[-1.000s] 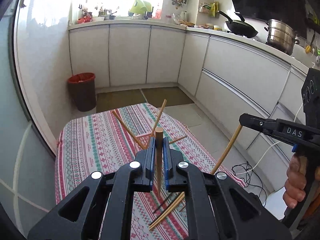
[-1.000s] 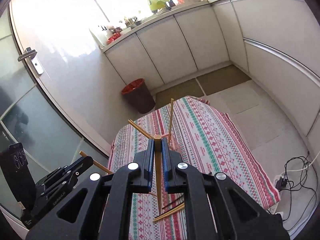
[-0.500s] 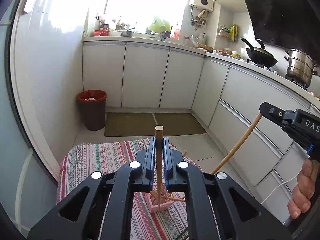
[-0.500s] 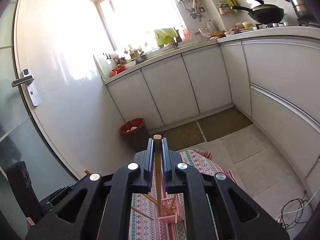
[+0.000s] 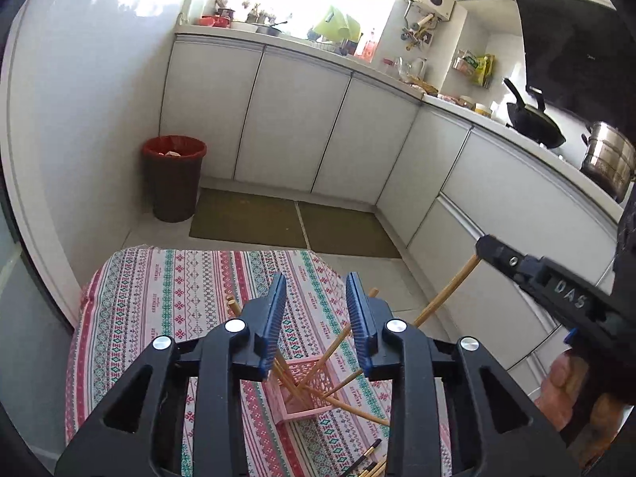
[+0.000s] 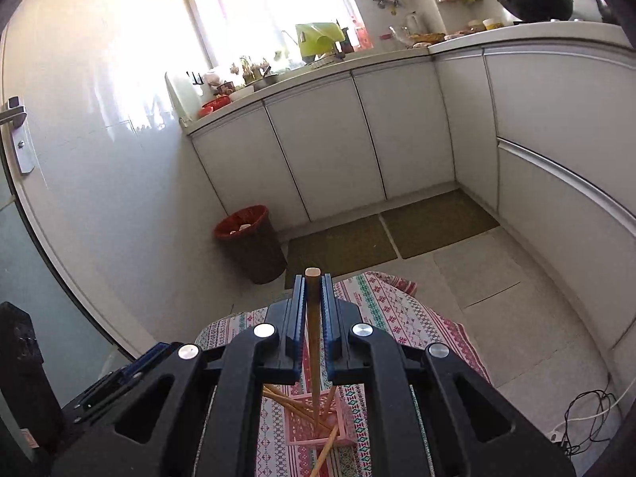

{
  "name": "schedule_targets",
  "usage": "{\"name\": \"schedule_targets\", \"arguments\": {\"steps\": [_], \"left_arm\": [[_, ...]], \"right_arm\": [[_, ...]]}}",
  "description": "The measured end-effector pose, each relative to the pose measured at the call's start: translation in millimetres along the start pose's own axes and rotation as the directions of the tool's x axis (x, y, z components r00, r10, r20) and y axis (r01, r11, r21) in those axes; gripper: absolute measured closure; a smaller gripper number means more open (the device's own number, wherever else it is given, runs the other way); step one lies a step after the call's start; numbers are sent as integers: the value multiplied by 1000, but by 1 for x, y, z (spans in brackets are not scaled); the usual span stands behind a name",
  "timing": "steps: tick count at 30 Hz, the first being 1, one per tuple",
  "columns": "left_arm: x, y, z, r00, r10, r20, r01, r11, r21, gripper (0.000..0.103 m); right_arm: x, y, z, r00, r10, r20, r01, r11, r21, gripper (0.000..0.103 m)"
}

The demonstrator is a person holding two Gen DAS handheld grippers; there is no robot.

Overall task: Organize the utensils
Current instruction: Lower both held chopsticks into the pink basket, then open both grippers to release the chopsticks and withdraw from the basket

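A pink slotted basket stands on the striped tablecloth with several wooden chopsticks leaning in it. My left gripper is open and empty above the basket. My right gripper is shut on a wooden chopstick, held upright with its lower end down in the basket. The right gripper also shows in the left wrist view, with its chopstick slanting down to the basket.
More chopsticks lie on the cloth near the front edge. A red-lined bin stands on the floor by the cabinets. A wok and pot sit on the counter. Cables lie on the floor at the right.
My left gripper has opened and let go of its chopstick, which is now in the basket. The right gripper still holds its chopstick, lowered into the basket.
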State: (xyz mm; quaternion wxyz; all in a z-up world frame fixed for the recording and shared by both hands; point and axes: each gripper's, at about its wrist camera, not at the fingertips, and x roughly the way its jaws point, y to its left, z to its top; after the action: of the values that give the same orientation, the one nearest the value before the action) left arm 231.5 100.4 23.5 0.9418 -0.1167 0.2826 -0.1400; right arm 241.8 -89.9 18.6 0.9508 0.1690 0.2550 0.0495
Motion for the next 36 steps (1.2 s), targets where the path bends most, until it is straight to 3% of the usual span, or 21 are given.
{"name": "schedule_targets", "arguments": {"steps": [5, 10, 14, 20, 24, 28, 30, 36], "left_arm": [[-16, 7, 8, 998, -18, 57, 20, 999, -40, 64], [-14, 16, 7, 999, -8, 47, 11, 998, -56, 62], [-8, 20, 2, 1000, 18, 20, -16, 998, -52, 62], [-8, 17, -4, 999, 50, -9, -50, 998, -30, 58], [-12, 9, -12, 998, 66, -22, -66, 998, 2, 49], [-19, -3, -19, 994, 103, -21, -102, 994, 38, 35], [-24, -7, -25, 992, 121, -22, -120, 992, 48, 28], [-33, -10, -43, 983, 183, -33, -181, 981, 67, 19]], "right_arm": [[9, 6, -3, 1000, -15, -2, 15, 1000, -23, 95], [16, 17, -10, 1000, -21, -3, 21, 999, -48, 95], [23, 21, -16, 999, -31, -25, 30, 998, -55, 75], [8, 23, -17, 998, -57, -12, 56, 995, -78, 72], [-8, 22, -23, 995, -100, 3, 99, 989, -109, 59], [-24, 14, -34, 990, -144, 5, 143, 982, -126, 50], [-31, 9, -43, 984, -176, 0, 174, 976, -132, 41], [-51, -6, -65, 969, -246, 6, 244, 960, -140, 25]]}}
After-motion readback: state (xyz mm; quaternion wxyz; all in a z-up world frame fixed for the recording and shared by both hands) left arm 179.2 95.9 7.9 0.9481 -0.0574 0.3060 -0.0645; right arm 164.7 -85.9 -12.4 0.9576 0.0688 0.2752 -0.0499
